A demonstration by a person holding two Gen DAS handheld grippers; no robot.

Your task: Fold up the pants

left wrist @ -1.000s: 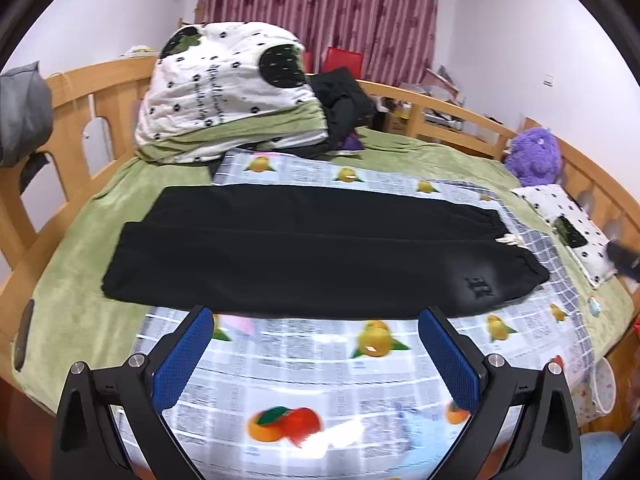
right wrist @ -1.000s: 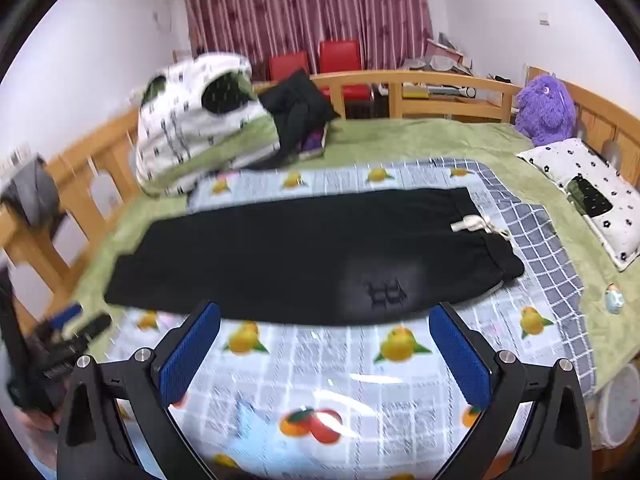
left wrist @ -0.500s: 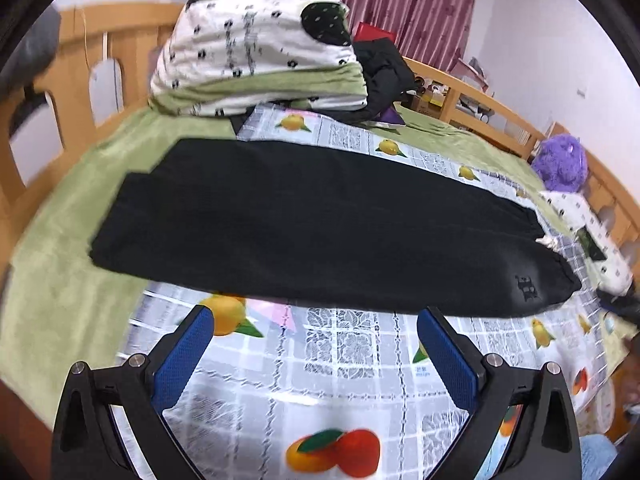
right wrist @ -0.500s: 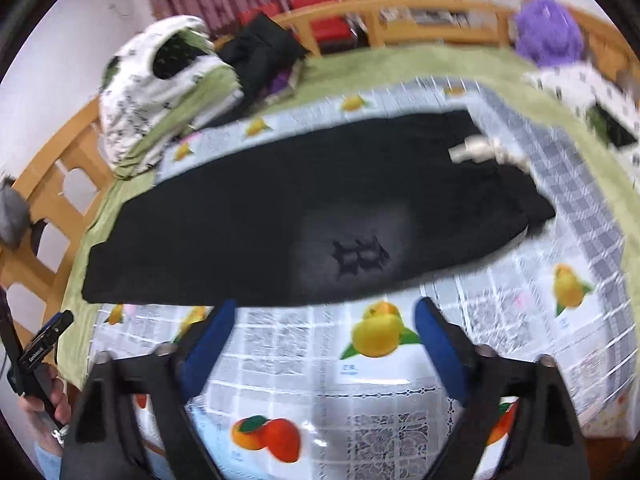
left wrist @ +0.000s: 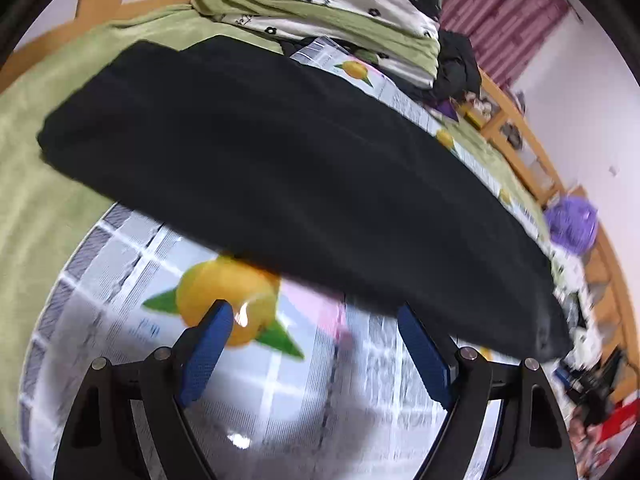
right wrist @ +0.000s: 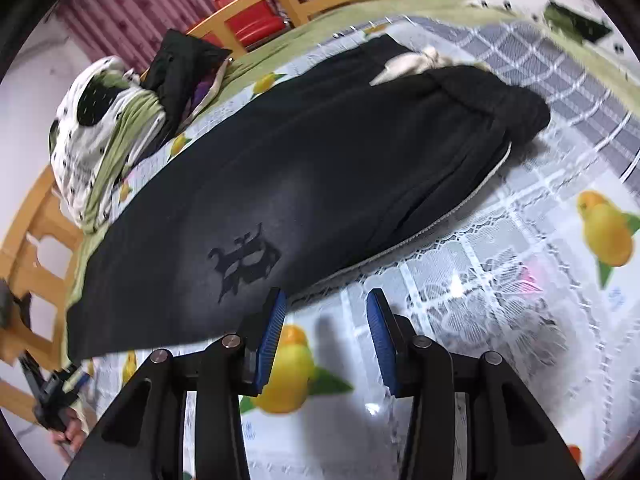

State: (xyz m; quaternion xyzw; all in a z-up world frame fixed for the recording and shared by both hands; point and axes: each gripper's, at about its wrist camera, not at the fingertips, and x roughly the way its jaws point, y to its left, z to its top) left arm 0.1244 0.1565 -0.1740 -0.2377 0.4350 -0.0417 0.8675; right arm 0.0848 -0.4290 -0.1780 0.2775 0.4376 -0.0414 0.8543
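Black pants [left wrist: 288,168] lie flat, folded lengthwise, on a fruit-print cloth [left wrist: 120,360] over the bed. In the right wrist view the pants [right wrist: 320,168] show a dark logo and a white drawstring near the waistband at the right. My left gripper [left wrist: 314,316] hovers just short of the near edge of the legs, its jaws closing, with only cloth between them. My right gripper [right wrist: 326,300] sits at the near hem by the logo, jaws closing and half-narrowed; its left pad edges the fabric, and nothing is gripped.
A polka-dot quilt pile [left wrist: 320,4] and dark clothes [right wrist: 180,64] sit at the head of the bed. A wooden bed rail [right wrist: 36,232] rings the mattress. A purple plush toy [left wrist: 572,224] lies far right. A hand with the other gripper [right wrist: 56,396] shows at lower left.
Both grippers have dropped toward the bed and come close to the pants' near edge while rolling. Both pairs of jaws have narrowed, the right one much more.
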